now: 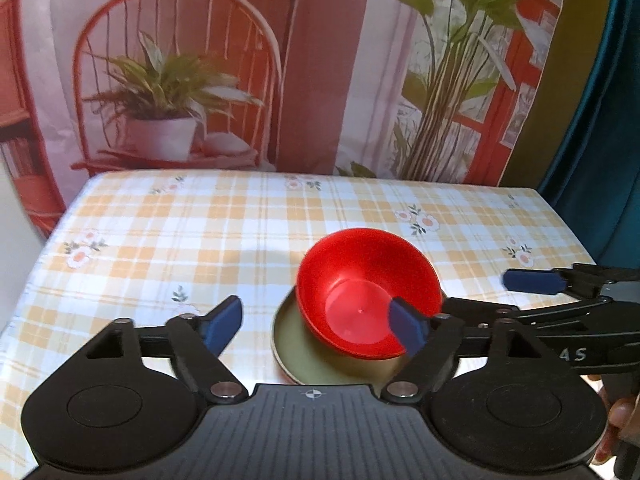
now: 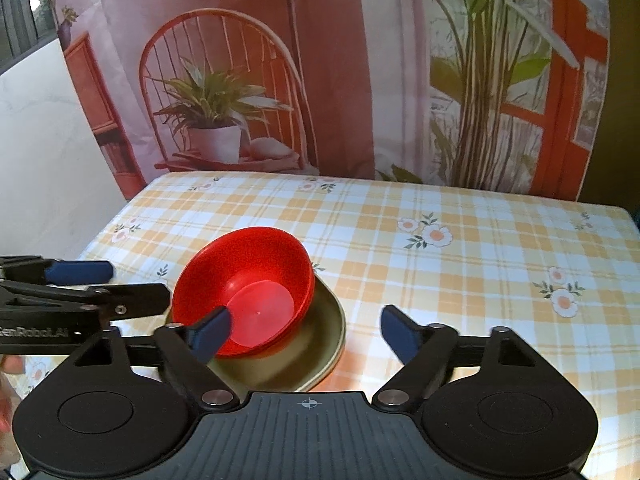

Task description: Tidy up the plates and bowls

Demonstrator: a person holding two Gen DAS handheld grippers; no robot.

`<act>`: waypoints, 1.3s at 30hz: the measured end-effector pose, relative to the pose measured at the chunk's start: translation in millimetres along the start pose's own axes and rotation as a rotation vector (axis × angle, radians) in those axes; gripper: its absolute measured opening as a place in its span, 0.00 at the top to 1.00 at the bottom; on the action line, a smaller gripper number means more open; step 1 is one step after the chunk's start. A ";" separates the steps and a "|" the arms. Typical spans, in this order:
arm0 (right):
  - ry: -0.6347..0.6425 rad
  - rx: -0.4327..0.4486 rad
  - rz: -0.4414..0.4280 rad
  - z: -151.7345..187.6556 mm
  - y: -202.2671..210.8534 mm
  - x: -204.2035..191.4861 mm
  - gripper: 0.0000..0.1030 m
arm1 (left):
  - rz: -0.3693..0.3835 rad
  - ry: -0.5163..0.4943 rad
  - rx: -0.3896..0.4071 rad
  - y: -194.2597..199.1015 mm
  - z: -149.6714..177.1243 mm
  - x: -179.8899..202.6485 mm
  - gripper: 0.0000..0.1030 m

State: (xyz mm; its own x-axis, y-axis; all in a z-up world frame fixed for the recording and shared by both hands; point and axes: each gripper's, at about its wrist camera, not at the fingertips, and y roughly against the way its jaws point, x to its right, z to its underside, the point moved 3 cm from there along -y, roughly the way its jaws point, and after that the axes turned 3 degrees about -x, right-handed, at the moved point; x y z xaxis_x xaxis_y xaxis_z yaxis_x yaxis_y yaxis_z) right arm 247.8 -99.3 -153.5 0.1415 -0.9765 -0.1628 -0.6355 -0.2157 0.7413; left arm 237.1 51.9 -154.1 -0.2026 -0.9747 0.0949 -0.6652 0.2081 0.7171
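Observation:
A red bowl (image 1: 368,292) sits tilted on an olive-green plate (image 1: 320,356) on the checked tablecloth. My left gripper (image 1: 316,330) is open above them, its right blue pad in front of the bowl's near rim. In the right wrist view the red bowl (image 2: 248,288) rests on the plate (image 2: 316,344), and my right gripper (image 2: 308,330) is open, its left pad in front of the bowl's near rim. Each gripper shows in the other's view: the right one (image 1: 532,280) at the far right, the left one (image 2: 80,272) at the far left.
The table's cloth (image 1: 240,232) is yellow and white plaid with flower prints. A printed backdrop of a chair and plants (image 1: 180,80) hangs behind the far edge. A white wall (image 2: 40,160) lies left of the table.

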 end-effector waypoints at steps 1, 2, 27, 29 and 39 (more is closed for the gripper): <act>-0.004 0.004 0.003 0.5 3.5 0.8 0.11 | -0.006 -0.002 0.007 4.1 0.4 -0.1 0.13; -0.007 0.008 0.004 1.1 6.8 1.6 0.06 | -0.011 -0.005 0.011 8.0 0.6 -0.1 0.10; 0.002 0.182 0.091 0.1 116.5 12.3 0.00 | -0.171 -0.008 0.175 107.4 -2.3 14.3 0.00; -0.007 0.203 0.097 -0.8 128.5 14.3 0.00 | -0.201 -0.015 0.199 118.1 -2.6 18.0 0.00; -0.007 0.292 0.103 4.5 183.1 10.4 0.00 | -0.211 -0.004 0.274 163.9 -0.5 32.9 0.00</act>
State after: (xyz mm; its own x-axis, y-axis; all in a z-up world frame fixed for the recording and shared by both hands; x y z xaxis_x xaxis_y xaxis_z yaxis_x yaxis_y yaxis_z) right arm 129.5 -149.0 -22.4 0.0606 -0.9930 -0.1016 -0.8376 -0.1059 0.5359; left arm 121.8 53.8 -33.1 -0.0430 -0.9983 -0.0390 -0.8609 0.0172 0.5084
